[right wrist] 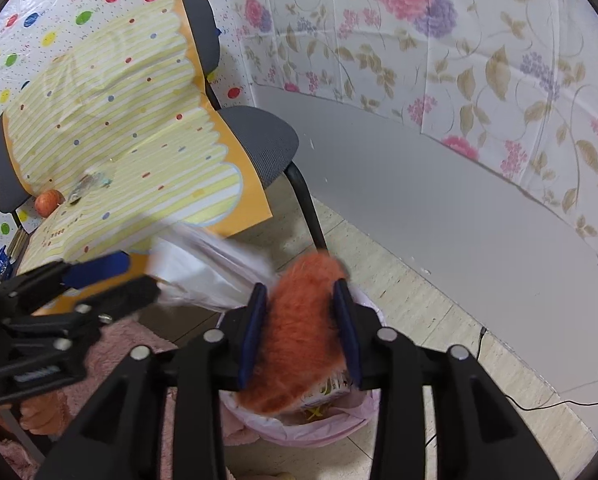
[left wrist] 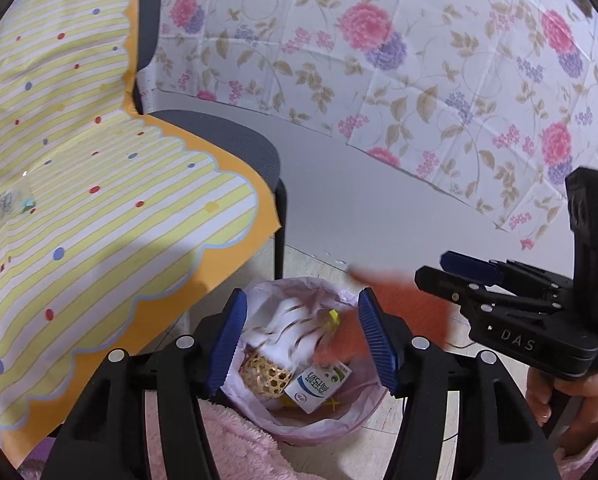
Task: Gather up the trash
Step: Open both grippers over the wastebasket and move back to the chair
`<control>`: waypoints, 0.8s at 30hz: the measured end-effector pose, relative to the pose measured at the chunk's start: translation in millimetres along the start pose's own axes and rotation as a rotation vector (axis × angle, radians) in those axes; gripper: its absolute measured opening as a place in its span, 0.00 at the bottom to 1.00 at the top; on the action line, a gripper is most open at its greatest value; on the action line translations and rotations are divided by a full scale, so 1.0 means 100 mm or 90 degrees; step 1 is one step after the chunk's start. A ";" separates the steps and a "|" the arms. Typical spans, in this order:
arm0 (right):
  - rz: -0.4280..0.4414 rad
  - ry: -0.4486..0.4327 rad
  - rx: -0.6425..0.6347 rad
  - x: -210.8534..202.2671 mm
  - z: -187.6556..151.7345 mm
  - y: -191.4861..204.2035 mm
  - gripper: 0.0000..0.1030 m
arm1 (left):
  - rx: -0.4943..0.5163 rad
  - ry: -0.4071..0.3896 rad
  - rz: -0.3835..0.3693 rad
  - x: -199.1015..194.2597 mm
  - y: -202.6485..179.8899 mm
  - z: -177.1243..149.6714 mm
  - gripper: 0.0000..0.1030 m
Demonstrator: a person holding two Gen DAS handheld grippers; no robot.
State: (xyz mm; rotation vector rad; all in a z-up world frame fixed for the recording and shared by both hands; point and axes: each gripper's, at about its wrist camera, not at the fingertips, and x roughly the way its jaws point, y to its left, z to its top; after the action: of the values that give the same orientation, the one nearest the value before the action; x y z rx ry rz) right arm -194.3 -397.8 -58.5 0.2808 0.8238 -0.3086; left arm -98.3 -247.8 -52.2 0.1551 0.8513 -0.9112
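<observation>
Right wrist: orange fuzzy trash (right wrist: 299, 332) clamped between right tongs (right wrist: 301, 330).

My feeds are bright and evenly lit, with soft shadows across the striped cloth (left wrist: 99, 184). Both fisheyes bend the far wall and go black at the corners. An orange fuzzy thing (right wrist: 299, 332) and white bag (right wrist: 215, 268) smear with motion blur.
</observation>
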 end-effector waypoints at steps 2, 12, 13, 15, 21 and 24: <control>0.001 -0.001 0.003 0.00 0.00 -0.01 0.44 | -0.004 -0.005 0.016 -0.05 0.04 0.00 0.59; -0.006 -0.056 -0.012 -0.40 0.11 0.07 0.44 | -0.023 -0.049 0.090 -0.45 0.25 -0.05 0.67; 0.002 -0.063 -0.014 -0.45 0.13 0.10 0.44 | -0.024 -0.054 0.094 -0.50 0.27 -0.05 0.67; 0.018 -0.073 -0.021 -0.53 0.16 0.18 0.44 | -0.026 -0.061 0.102 -0.59 0.29 -0.05 0.67; 0.050 -0.095 -0.062 -0.67 0.24 0.49 0.44 | -0.036 -0.081 0.137 -0.85 0.43 -0.07 0.67; 0.069 -0.100 -0.077 -0.66 0.29 0.65 0.44 | -0.050 -0.088 0.162 -0.97 0.55 -0.09 0.67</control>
State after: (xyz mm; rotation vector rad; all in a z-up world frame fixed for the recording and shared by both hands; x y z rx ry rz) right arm -192.5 -337.7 18.0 0.1849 0.6667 -0.1755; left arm -93.8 -148.0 -2.1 0.1272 0.7194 -0.6416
